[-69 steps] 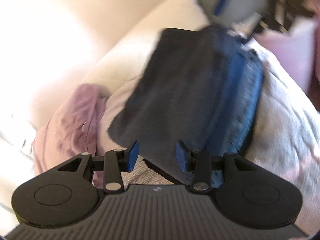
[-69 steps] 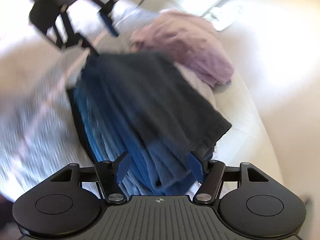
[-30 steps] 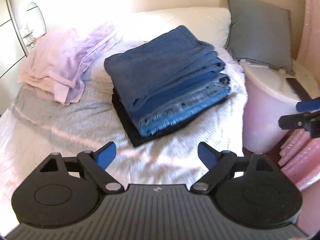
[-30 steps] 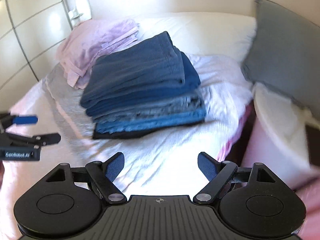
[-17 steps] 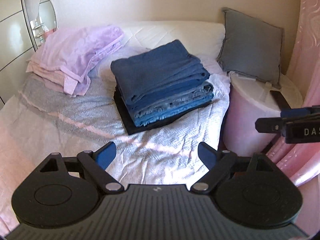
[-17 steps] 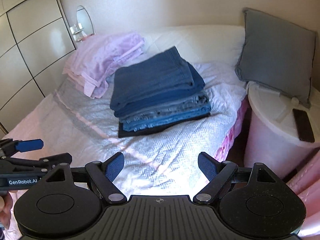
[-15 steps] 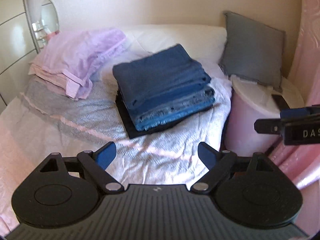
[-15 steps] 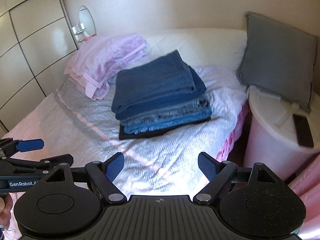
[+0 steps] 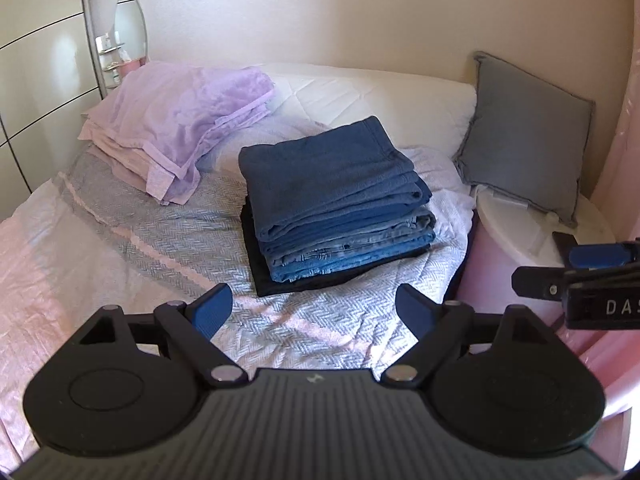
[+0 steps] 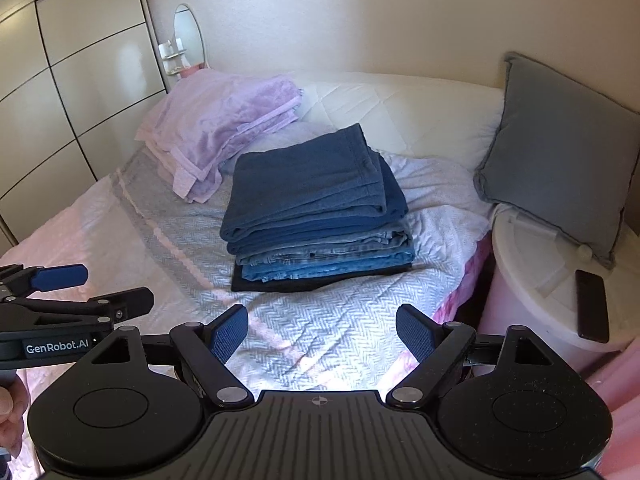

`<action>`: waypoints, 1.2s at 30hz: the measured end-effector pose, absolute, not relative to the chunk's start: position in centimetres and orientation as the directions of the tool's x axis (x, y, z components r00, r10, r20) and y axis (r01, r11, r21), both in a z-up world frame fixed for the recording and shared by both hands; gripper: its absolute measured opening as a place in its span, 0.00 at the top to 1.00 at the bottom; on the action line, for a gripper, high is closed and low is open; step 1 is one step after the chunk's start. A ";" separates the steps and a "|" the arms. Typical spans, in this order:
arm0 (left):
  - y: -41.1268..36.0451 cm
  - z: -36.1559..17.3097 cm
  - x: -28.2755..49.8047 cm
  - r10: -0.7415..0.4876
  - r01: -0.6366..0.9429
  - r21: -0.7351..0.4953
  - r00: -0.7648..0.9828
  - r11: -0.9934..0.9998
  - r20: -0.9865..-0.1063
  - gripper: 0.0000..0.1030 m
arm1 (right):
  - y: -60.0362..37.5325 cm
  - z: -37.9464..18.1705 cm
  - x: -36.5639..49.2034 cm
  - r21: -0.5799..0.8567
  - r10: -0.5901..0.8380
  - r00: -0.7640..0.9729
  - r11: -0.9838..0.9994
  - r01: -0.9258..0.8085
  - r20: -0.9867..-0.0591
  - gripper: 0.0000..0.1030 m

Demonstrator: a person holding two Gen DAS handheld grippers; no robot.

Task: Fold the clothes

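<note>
Left gripper [image 9: 314, 312] spread wide, empty. Right gripper [image 10: 322, 330] likewise wide apart, nothing held. Both hang above the bed [image 9: 128, 240], short of the stack of folded jeans [image 9: 336, 200] lying mid-bed; lilac linen pile [image 9: 180, 120] just beside it.

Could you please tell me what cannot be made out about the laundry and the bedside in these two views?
- Stack of folded jeans: the black bottom item shows only its edge, in both views.
- Lilac pile: garment count unreadable; folds overlap.
- Mirror shelf: items too small.
- Dark flat object on white tub: cut off by right gripper in left view.
</note>
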State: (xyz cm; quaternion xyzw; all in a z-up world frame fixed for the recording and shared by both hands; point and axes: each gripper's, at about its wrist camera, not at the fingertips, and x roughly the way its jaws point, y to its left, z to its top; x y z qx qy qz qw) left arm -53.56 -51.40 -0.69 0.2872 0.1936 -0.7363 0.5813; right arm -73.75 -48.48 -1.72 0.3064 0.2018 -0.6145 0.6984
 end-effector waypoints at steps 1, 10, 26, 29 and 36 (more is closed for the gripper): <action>-51.4 -0.7 -53.5 -0.743 0.969 0.042 -0.157 -0.242 -0.651 0.16 | -48.5 -1.7 -73.8 0.182 -0.734 0.164 0.057 0.982 -0.659 0.18; -51.5 -1.0 -53.4 -0.741 0.975 0.055 -0.127 -0.215 -0.659 0.15 | -48.8 -1.5 -73.3 0.171 -0.728 0.164 0.064 0.983 -0.666 0.18; -51.7 -1.7 -54.6 -0.738 0.980 0.072 -0.092 -0.187 -0.668 0.15 | -49.1 -2.5 -73.9 0.156 -0.723 0.179 0.098 0.983 -0.667 0.18; -51.9 -1.8 -55.3 -0.735 0.977 0.087 -0.086 -0.193 -0.672 0.15 | -49.4 -2.8 -74.3 0.159 -0.722 0.181 0.099 0.982 -0.668 0.18; -52.9 -2.0 -56.4 -0.734 0.980 0.076 -0.085 -0.183 -0.674 0.15 | -50.3 -3.5 -74.9 0.165 -0.709 0.192 0.108 0.980 -0.679 0.18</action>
